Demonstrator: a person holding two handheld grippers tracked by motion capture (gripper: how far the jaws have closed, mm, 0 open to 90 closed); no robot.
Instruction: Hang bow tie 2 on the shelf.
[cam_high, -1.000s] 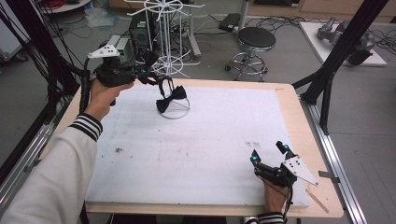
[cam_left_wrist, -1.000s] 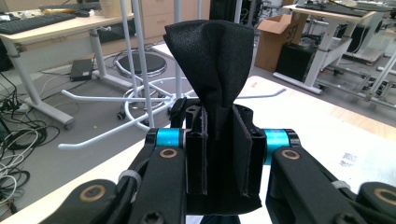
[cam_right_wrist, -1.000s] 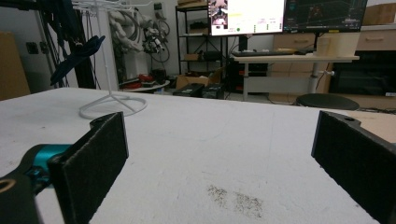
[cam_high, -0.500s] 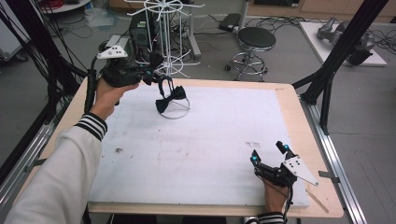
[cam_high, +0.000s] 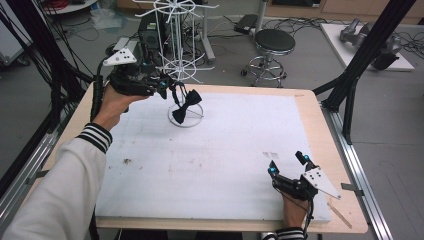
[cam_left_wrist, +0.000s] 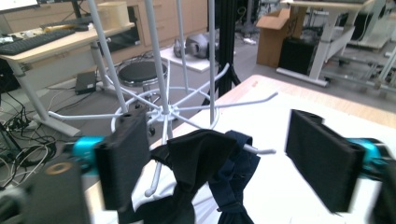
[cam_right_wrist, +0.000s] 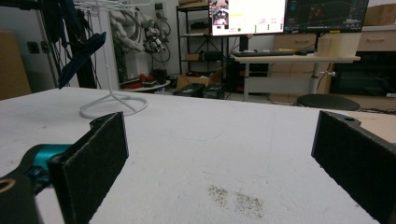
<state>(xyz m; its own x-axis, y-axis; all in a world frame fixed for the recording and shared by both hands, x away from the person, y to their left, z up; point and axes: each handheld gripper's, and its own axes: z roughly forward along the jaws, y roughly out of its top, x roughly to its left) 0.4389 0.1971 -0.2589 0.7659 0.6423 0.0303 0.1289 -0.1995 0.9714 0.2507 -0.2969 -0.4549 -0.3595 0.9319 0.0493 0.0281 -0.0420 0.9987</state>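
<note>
The black bow tie (cam_high: 185, 106) hangs on a lower arm of the white wire rack (cam_high: 176, 60), which stands at the far left of the white table mat (cam_high: 215, 155); in the left gripper view the dark fabric (cam_left_wrist: 205, 172) drapes over a white prong, with its strap looped around the wire. The left gripper (cam_high: 167, 86) sits level just beside the tie, and its jaws have just been opening: both pads now stand wide, one on each side of the fabric, and neither presses on it. My judgement is that the hanging step is done and the release is made, so what is left is to draw the left hand clear without snagging the strap. The right gripper (cam_high: 287, 165) rests at the near right edge of the mat, well apart from the rack, its jaws spread wide with nothing between them. No other garment shows on the mat.
</note>
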